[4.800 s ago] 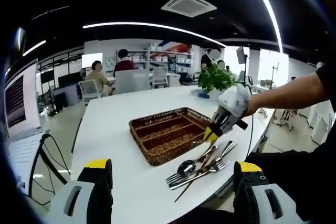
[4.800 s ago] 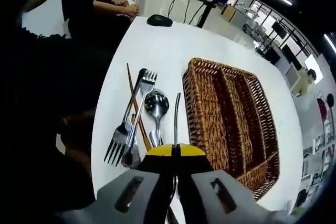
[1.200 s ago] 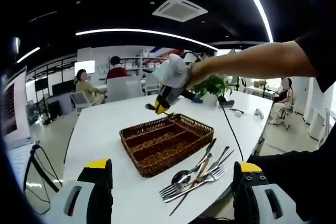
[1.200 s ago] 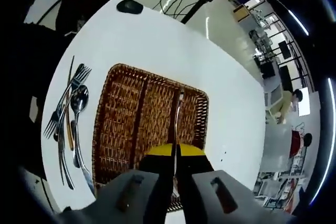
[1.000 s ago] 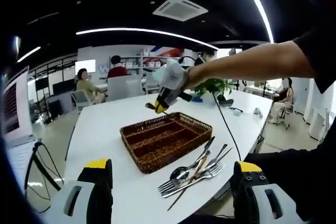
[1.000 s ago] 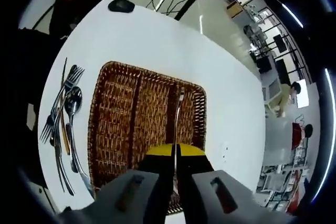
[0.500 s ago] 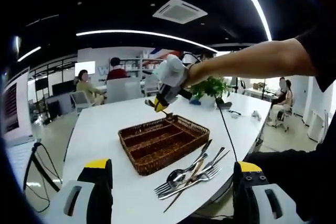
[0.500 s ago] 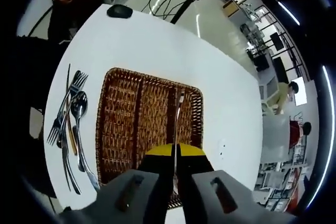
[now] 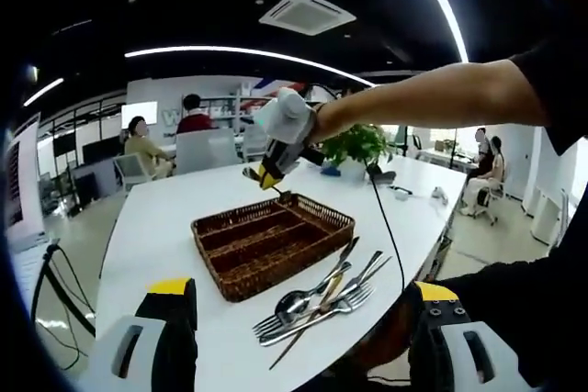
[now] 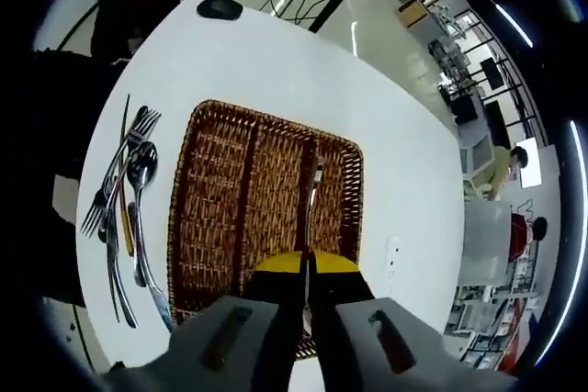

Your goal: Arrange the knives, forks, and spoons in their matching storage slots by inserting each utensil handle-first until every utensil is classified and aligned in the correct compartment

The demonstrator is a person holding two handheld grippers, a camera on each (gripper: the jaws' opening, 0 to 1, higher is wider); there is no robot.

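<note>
Left gripper (image 9: 292, 337) fingers spread, released. Right gripper (image 10: 306, 263) fingers clench one utensil (image 10: 311, 192) above the three-slot wicker tray (image 10: 211, 218). Two forks (image 10: 118, 164) and one spoon (image 10: 142, 192) are countable in the pile beside the tray on the white desk (image 10: 266, 71).

The room is being lit from above by long ceiling light strips (image 9: 266, 50), which are being bent into arcs by the fisheye lens. The white table (image 9: 156, 227) is being rendered bright, almost washed out, with glare on the floor (image 10: 367, 39). Soft shadows are being cast beneath the cutlery (image 9: 317, 296). Edges are being stretched and darkened; distant furniture is perhaps slightly blurred.
</note>
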